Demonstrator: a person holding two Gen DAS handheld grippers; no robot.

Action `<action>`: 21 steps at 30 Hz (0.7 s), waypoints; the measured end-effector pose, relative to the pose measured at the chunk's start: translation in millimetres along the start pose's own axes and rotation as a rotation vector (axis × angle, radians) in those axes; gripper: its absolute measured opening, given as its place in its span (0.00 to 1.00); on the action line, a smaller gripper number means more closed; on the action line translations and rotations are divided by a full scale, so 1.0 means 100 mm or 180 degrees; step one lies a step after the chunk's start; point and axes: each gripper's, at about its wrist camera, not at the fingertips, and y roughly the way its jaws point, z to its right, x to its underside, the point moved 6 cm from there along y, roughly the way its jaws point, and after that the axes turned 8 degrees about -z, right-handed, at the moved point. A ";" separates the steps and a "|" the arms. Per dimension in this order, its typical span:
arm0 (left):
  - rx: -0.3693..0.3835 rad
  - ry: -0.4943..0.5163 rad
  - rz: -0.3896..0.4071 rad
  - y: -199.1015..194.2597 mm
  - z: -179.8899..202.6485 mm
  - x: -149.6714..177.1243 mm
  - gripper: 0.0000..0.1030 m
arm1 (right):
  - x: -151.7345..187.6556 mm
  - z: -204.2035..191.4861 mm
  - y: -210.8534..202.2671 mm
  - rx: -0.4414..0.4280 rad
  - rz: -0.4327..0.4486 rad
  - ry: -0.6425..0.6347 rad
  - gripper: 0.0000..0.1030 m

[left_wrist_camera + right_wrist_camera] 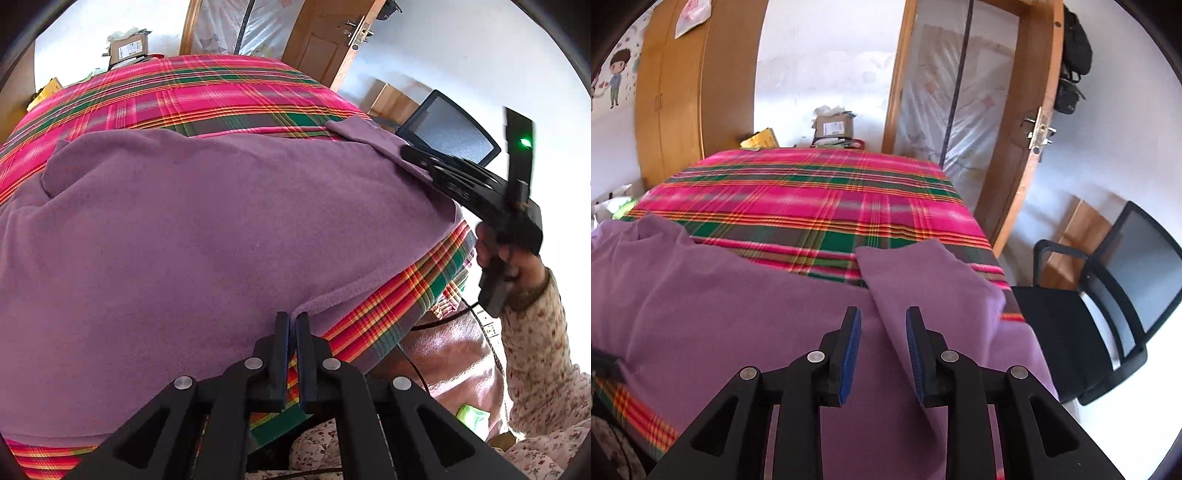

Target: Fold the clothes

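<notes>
Two fingers of the left gripper (291,321) stand nearly shut at the near hem of the soft purple fleece garment (207,221), spread flat over the pink, green and orange plaid bed cover (207,96); whether they pinch the hem I cannot tell. From the right wrist, the right gripper (882,332) hovers with fingers parted above the garment's folded sleeve (923,280), probably to take it for the next fold.

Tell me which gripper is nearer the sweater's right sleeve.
Right. The right gripper hangs open directly over the folded sleeve of the purple sweater; the left gripper sits at the near hem, jaws nearly closed.
</notes>
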 end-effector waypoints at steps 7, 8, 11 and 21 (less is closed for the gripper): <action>0.0008 -0.0047 -0.0018 0.02 -0.01 -0.02 0.03 | -0.09 0.04 0.42 0.0048 -0.0309 -0.0103 0.29; 0.0014 -0.0055 -0.0018 0.02 -0.01 -0.03 0.03 | -0.09 0.04 0.44 0.0067 -0.0336 -0.0133 0.29; 0.0017 -0.0078 -0.0024 0.03 -0.01 -0.04 0.03 | -0.12 0.02 0.53 0.0122 -0.0431 -0.0243 0.30; 0.0003 -0.0110 -0.0022 0.02 -0.02 -0.03 0.03 | -0.15 -0.09 0.58 0.0253 -0.0565 -0.0497 0.30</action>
